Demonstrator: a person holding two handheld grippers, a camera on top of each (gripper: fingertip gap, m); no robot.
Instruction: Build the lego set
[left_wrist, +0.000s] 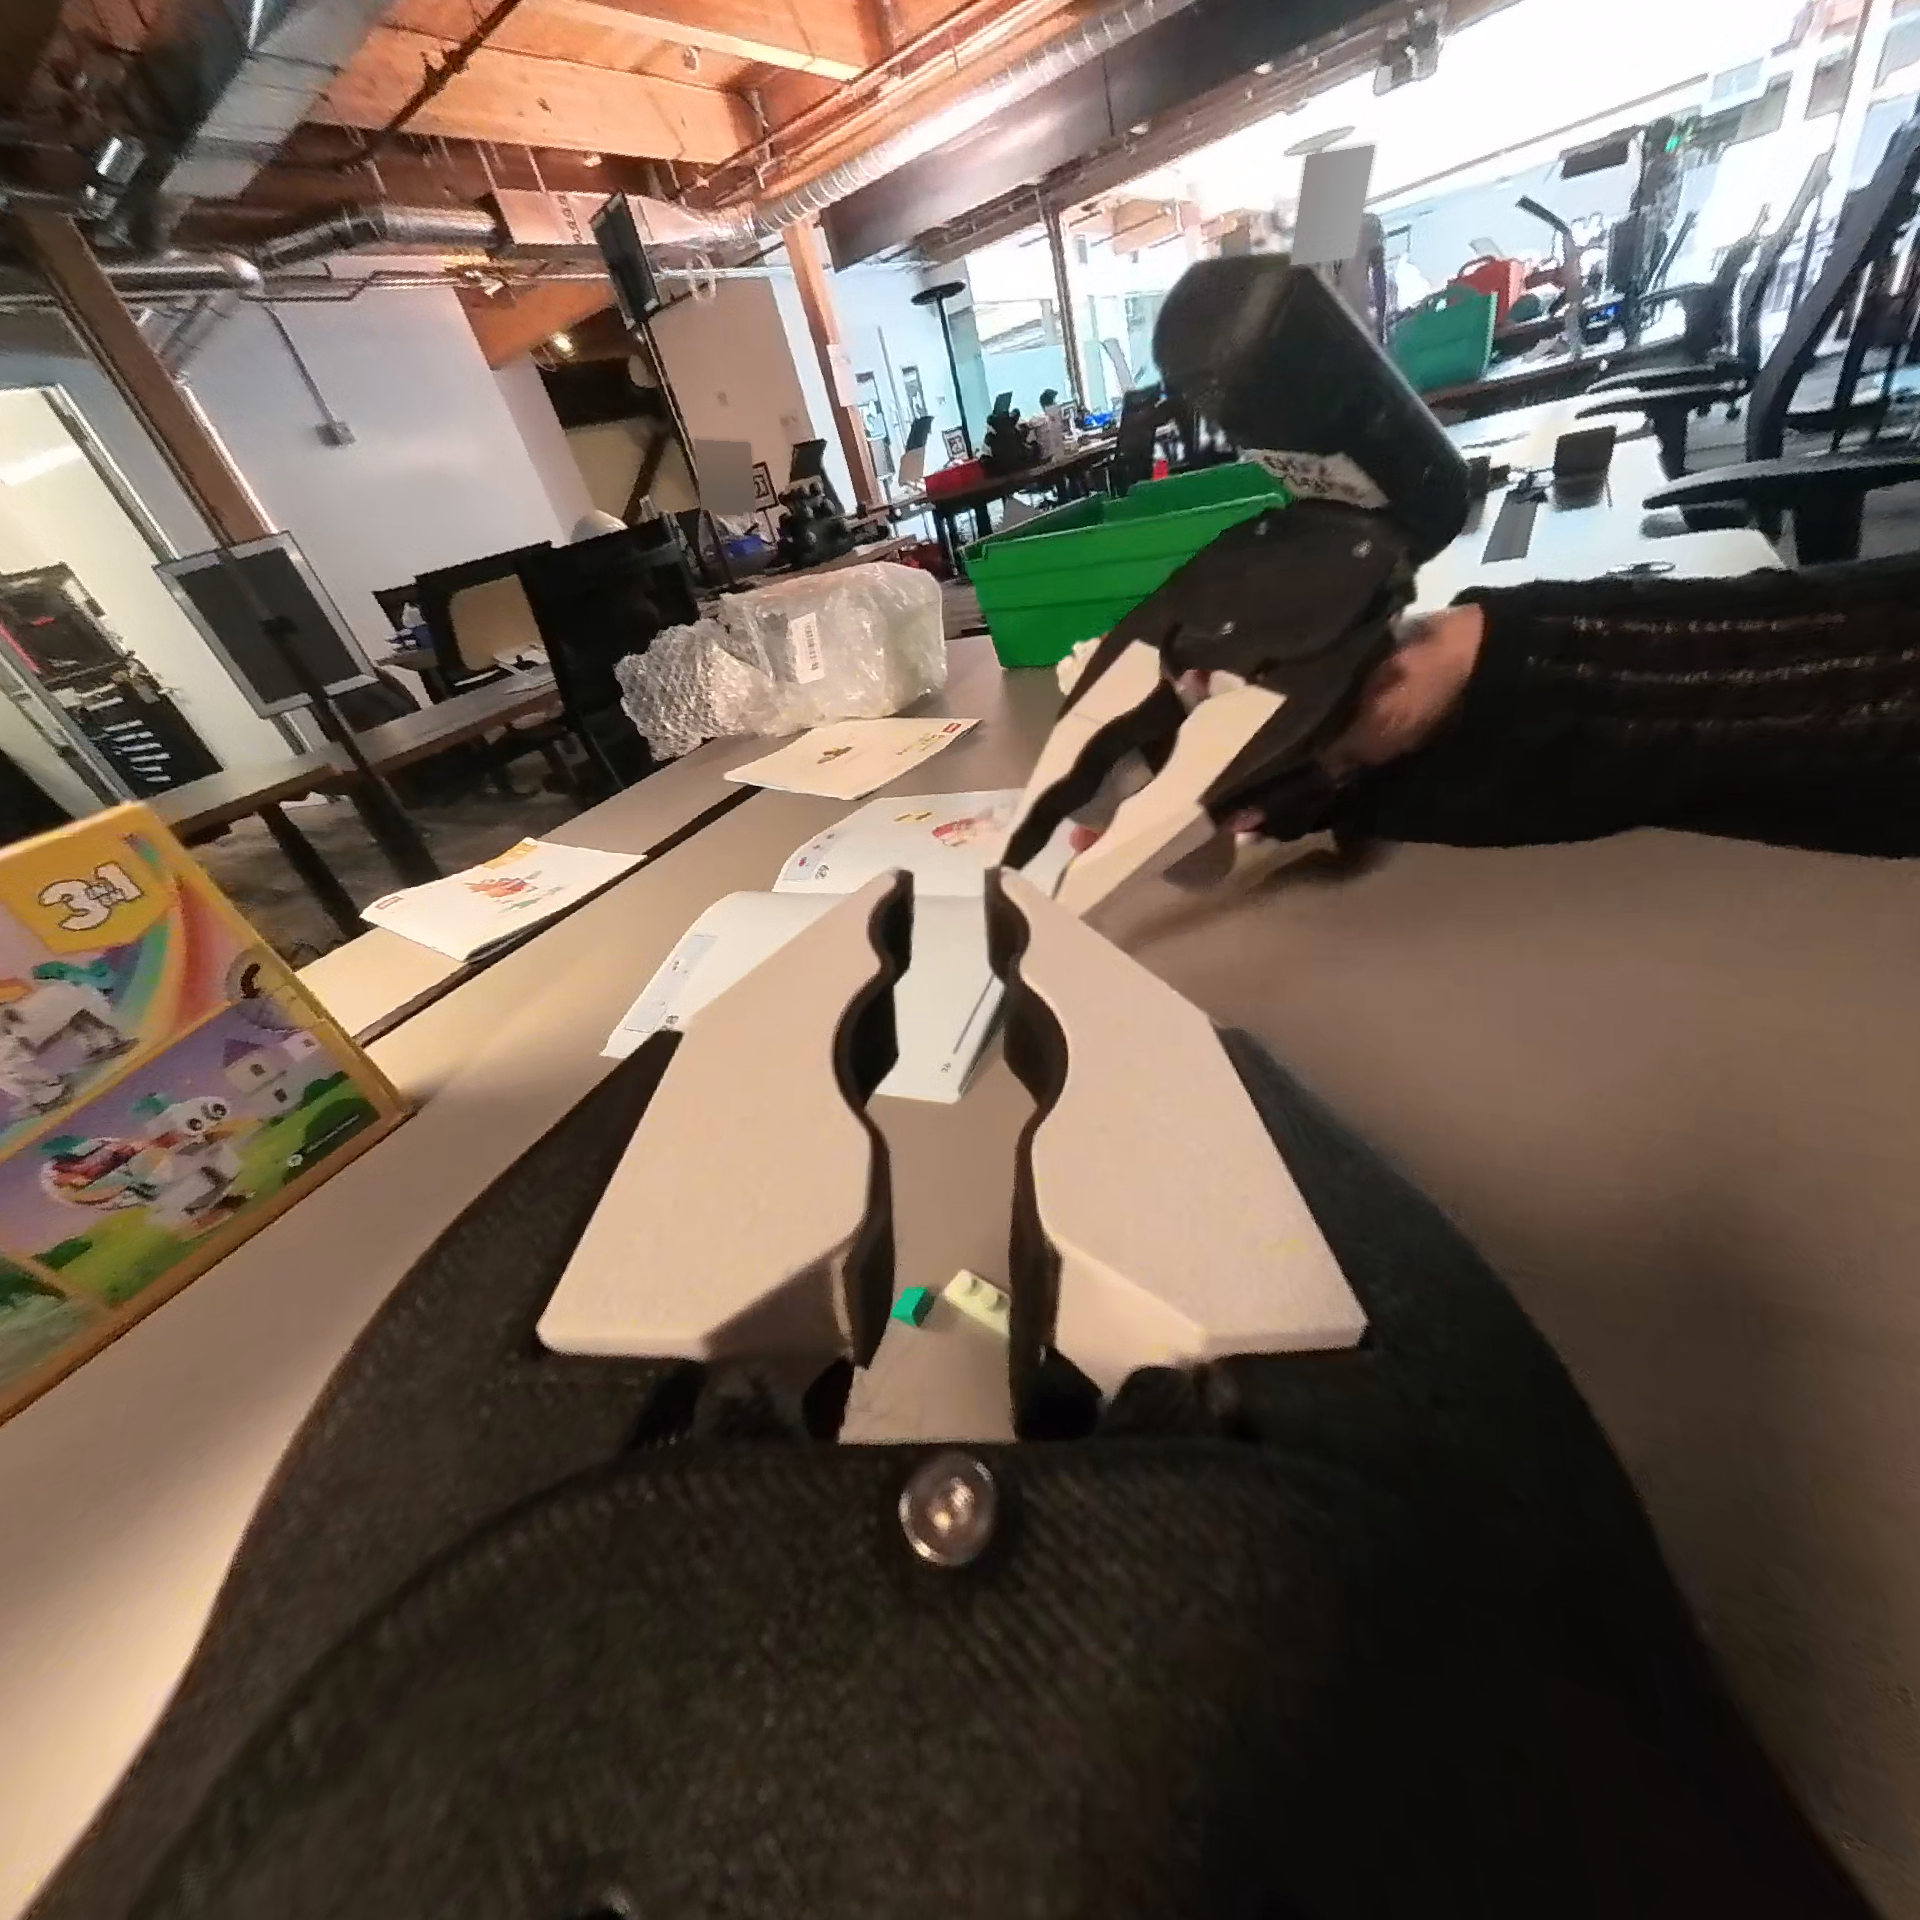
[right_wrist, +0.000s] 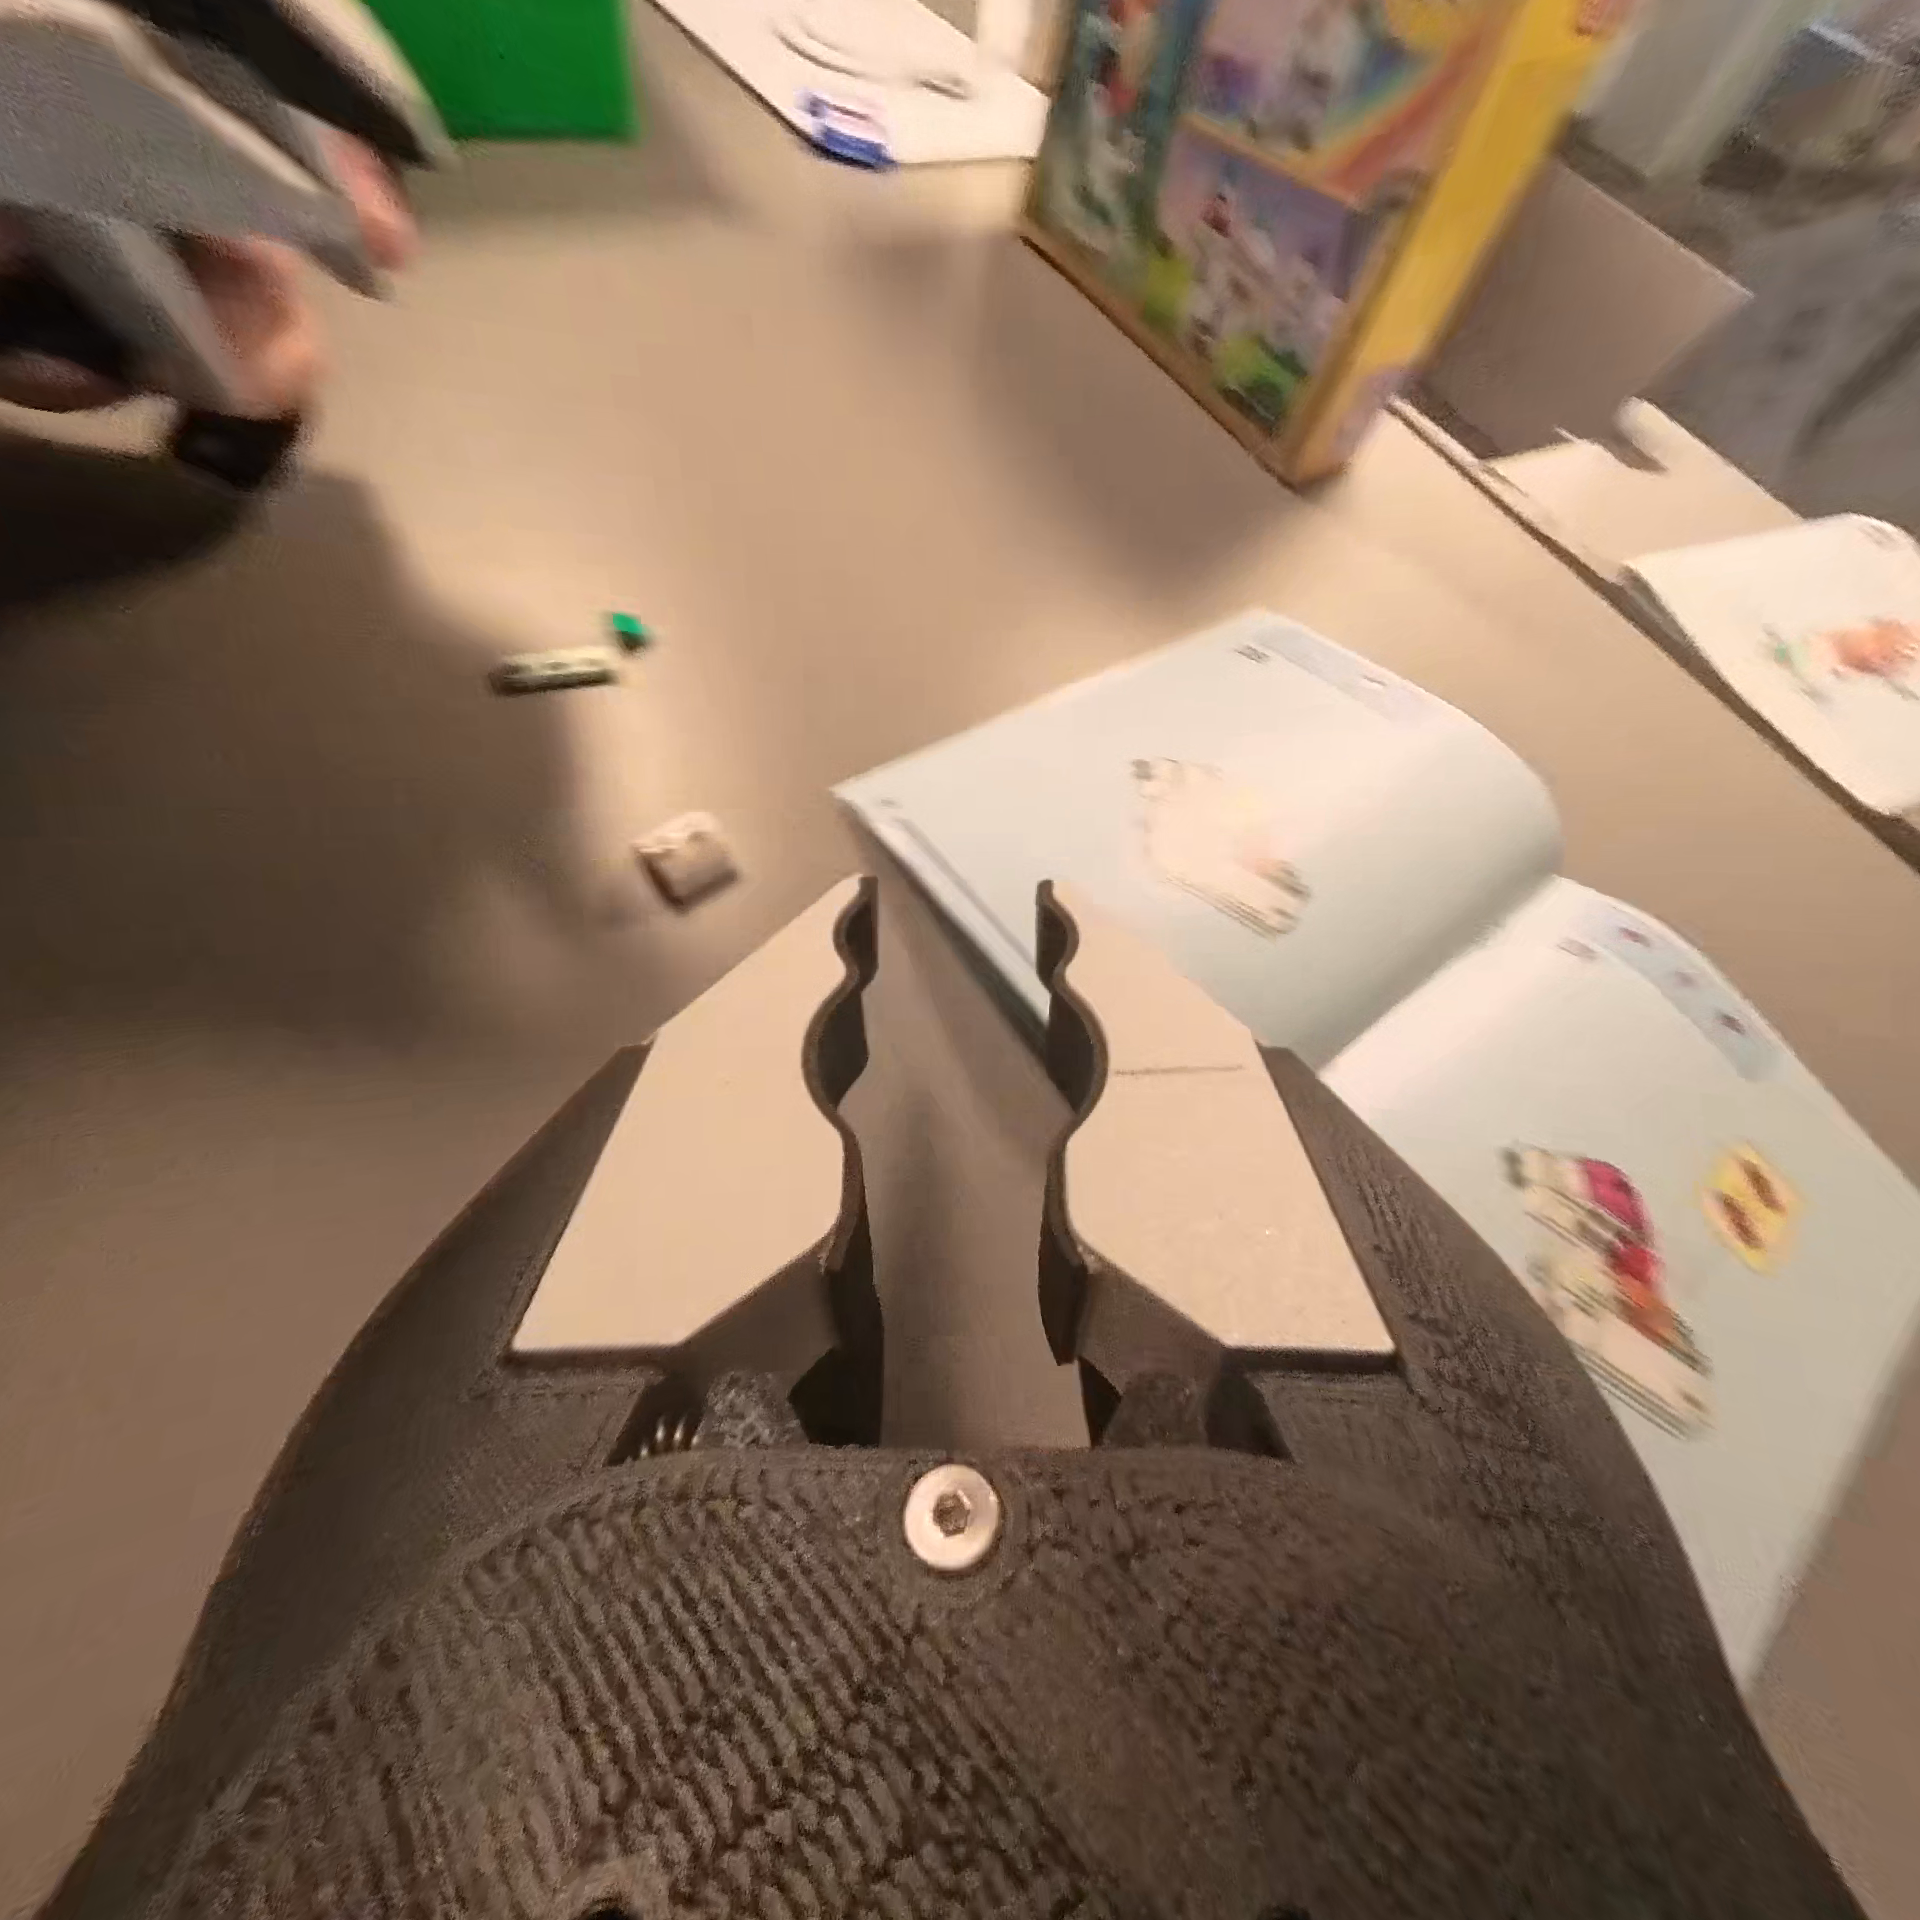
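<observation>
Landmark I used: the open instruction booklet (right_wrist: 1299, 831). Going left to right in the right wrist view: left gripper (right_wrist: 343, 218) at far upper left, well apart from the booklet, blurred, so there I couldn't tell its finger state. Left wrist view settled it: left gripper (left_wrist: 948, 888) fingers were spread a little, nothing between them.

Next, left of the booklet: pale flat lego plate (right_wrist: 551, 670) with its long axis running left-right across the view, small green lego piece (right_wrist: 627, 627) just beside its right end. Nearer the booklet's left edge sat a small pale square lego piece (right_wrist: 686, 855).

Right gripper (right_wrist: 956, 894) hovered over the booklet's near-left corner, fingers spread, empty. The square piece lay just left of and slightly ahead of its tips; I judged the right gripper the nearer one for it.

In the left wrist view, the green piece (left_wrist: 912, 1305) and pale plate (left_wrist: 977, 1299) showed low down between the left finger roots, so they lay under that gripper, not held.

Right of the booklet: second booklet (right_wrist: 1808, 665). Beyond the booklet: lego set box (right_wrist: 1278, 197) upright, green bin (right_wrist: 520, 62) further left.

Surface was a plain beige table (right_wrist: 727, 416). Room was an open office with exposed wood ceiling, desks, chairs.
</observation>
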